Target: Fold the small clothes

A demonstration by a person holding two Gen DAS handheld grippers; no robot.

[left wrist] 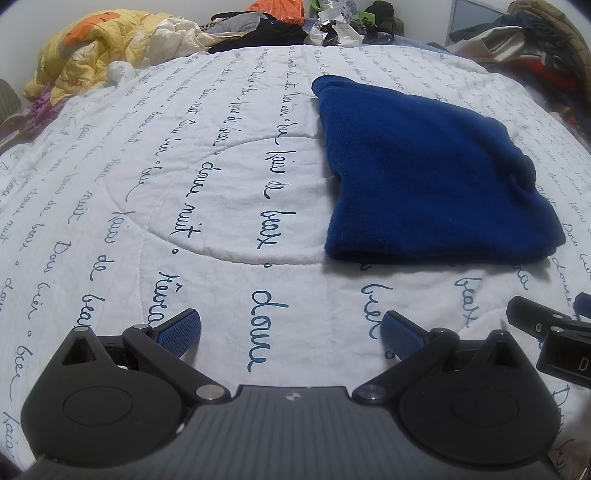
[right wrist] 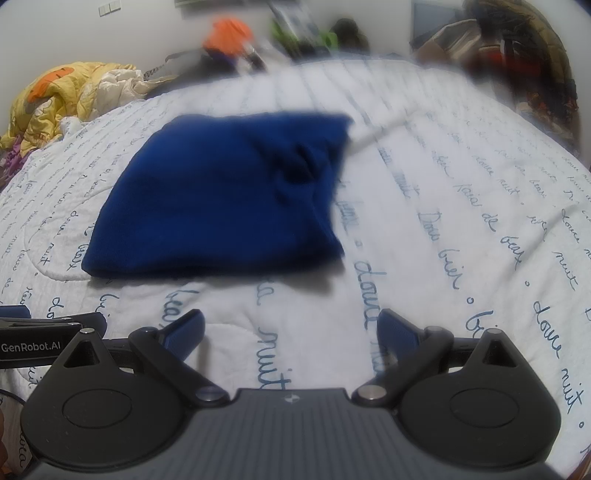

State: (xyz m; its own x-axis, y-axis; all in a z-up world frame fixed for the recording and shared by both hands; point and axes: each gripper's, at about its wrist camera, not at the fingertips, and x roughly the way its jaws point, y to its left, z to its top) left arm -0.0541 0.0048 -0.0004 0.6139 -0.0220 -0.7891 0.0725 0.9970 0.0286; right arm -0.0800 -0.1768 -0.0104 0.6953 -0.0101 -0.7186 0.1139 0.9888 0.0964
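Note:
A dark blue knit garment (left wrist: 424,177) lies folded into a rough rectangle on the white quilt (left wrist: 184,184) with blue script. In the left wrist view it is ahead and to the right; in the right wrist view the garment (right wrist: 221,195) is ahead and to the left, blurred. My left gripper (left wrist: 291,332) is open and empty, low over the quilt, short of the garment's near edge. My right gripper (right wrist: 291,330) is open and empty, also short of the garment. Part of the right gripper's body shows at the right edge of the left view.
A yellow and orange blanket (left wrist: 92,48) is heaped at the far left of the bed. A pile of dark and orange clothes (left wrist: 273,22) lies along the far edge. More clothes and a jacket (left wrist: 535,44) are stacked at the far right.

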